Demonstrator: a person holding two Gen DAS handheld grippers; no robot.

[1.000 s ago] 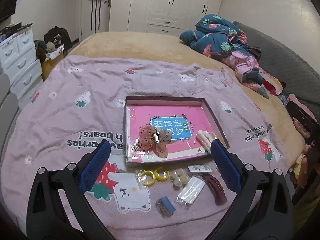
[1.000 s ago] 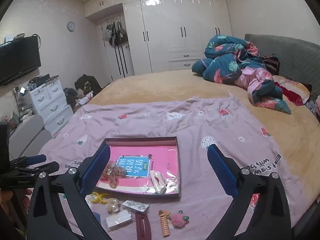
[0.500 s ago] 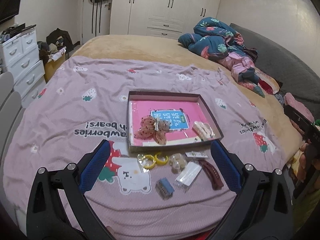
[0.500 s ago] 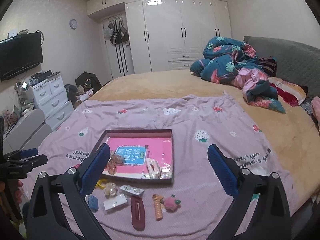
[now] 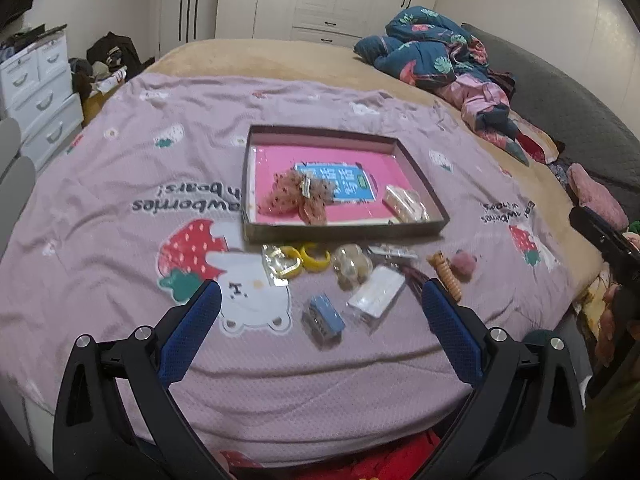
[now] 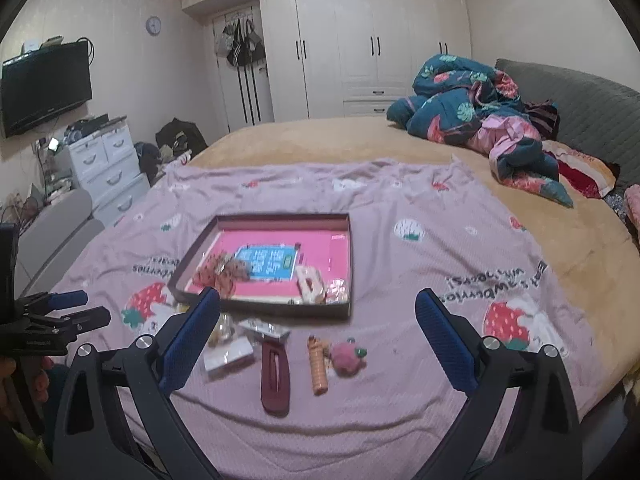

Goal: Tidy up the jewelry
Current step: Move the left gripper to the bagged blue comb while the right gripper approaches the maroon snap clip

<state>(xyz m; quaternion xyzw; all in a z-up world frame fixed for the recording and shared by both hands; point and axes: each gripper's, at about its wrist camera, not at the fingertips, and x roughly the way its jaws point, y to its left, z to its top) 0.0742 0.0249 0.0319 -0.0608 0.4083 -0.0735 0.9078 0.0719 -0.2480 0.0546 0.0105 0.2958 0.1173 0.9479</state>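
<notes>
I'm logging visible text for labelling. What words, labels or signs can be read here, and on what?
"strawberries with bears!" printed on the blanket, upside down to the camera; it shows twice and the start is cut by folds.
Blue label in the tray: white characters, too blurred to read.
Wall clock: too small to read.

A wide bed [image 6: 320, 140] with a tan cover carries a lilac blanket [image 5: 120, 184] printed with strawberries and bears. On the blanket sits a shallow dark tray [image 5: 344, 230] with a pink floor. Just in front of it lie yellow hoops [image 5: 300, 258], a blue clip [image 5: 324, 318], a small clear packet [image 5: 378, 290], a maroon hair clip [image 6: 274, 372], an orange spiral clip [image 6: 318, 364] and a pink pom-pom [image 6: 346, 360]. A crumpled quilt [image 6: 472, 120] rests at the far side.
</notes>
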